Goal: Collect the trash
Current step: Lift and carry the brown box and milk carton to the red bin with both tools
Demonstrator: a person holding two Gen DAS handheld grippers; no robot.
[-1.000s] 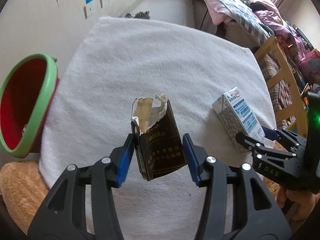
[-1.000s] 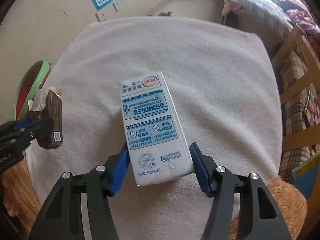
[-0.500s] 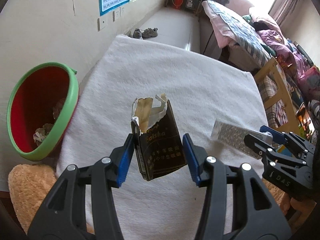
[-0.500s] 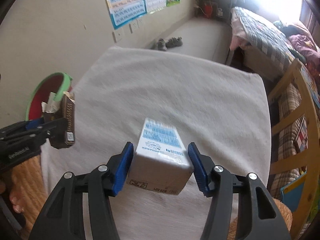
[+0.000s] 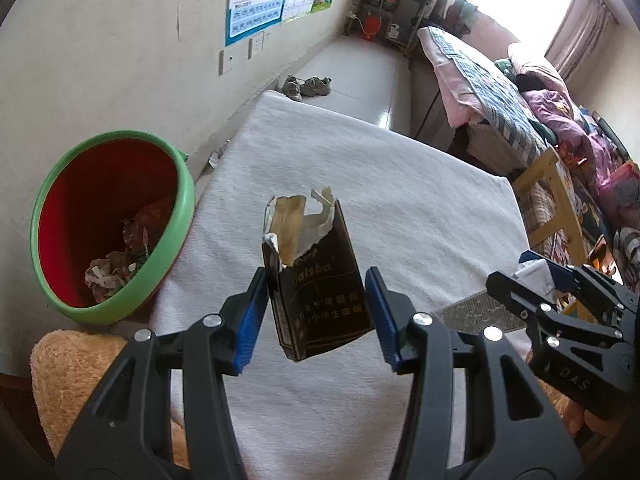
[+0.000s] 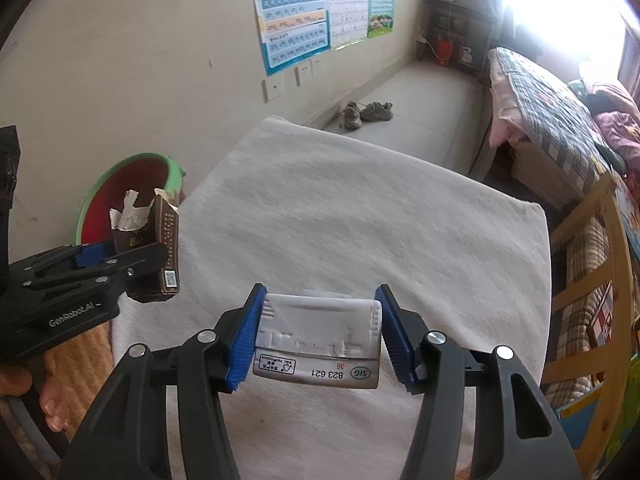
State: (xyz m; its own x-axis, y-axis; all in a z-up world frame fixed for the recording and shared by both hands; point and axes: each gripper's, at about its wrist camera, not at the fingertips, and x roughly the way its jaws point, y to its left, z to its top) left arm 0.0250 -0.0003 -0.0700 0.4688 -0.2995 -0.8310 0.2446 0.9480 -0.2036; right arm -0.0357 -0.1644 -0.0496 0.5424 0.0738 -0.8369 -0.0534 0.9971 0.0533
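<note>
My left gripper (image 5: pixel 316 314) is shut on a torn dark brown carton (image 5: pixel 316 280) and holds it above the white towel-covered table (image 5: pixel 392 208). The carton also shows in the right wrist view (image 6: pixel 154 236), held by the left gripper (image 6: pixel 120 260). My right gripper (image 6: pixel 320 336) is shut on a white milk carton (image 6: pixel 318 344), its base toward the camera, lifted off the table. The right gripper (image 5: pixel 532 272) with the milk carton (image 5: pixel 472 308) shows at the right of the left wrist view. A red bin with a green rim (image 5: pixel 104 220) stands left of the table, with crumpled trash inside.
A wall with posters (image 6: pixel 296 12) runs along the left. Shoes (image 6: pixel 366 112) lie on the floor beyond the table. A bed (image 5: pixel 500 92) and a wooden chair (image 6: pixel 600 280) stand to the right. An orange plush cushion (image 5: pixel 72 376) lies at the near left.
Both grippers have lifted with their cartons. The milk carton has tipped up so its base faces the right camera. The bin has come more into view on the left.
</note>
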